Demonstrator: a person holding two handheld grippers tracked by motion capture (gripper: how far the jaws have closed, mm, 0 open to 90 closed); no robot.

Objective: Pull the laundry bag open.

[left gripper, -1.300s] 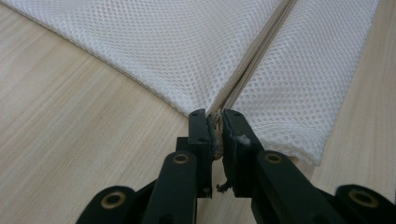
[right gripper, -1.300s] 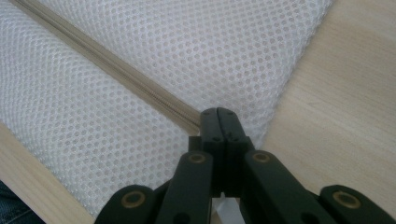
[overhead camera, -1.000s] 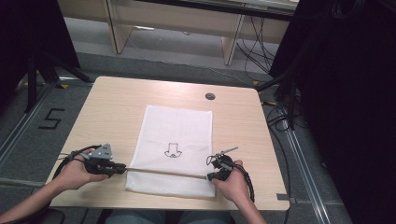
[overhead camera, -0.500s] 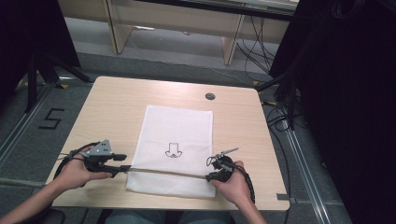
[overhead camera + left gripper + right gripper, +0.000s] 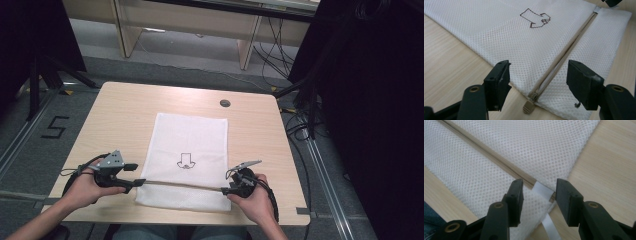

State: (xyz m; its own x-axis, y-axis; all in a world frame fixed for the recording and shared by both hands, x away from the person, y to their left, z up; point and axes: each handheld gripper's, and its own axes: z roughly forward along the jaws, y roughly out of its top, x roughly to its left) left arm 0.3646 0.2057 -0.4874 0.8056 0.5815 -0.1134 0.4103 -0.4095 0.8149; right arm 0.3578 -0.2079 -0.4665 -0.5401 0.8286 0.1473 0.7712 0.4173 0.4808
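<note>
Left gripper (image 5: 537, 82): jaws spread wide, nothing held, straddling the zipper pull (image 5: 528, 107) at the bag's left edge. Right gripper (image 5: 539, 195): jaws parted, unclenched, flanking the white tab (image 5: 543, 190) at the zipper's far end. Mesh bag (image 5: 192, 145): flat, long axis running away from the person, zipper (image 5: 182, 184) crosswise near the front edge. Wooden table (image 5: 125, 115), grey floor (image 5: 30, 135) marked "5", dark curtains beyond.

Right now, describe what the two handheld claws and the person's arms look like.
Both claws are black. The left claw carries a grey three-cornered plate on top and trails a black cable looping beside the hand. The right claw has a similar grey plate and a black cable running along the wrist. Up close, their jaws are blocky black pads with brass-coloured pivot rivets. The forearms are bare; no sleeves show.
</note>
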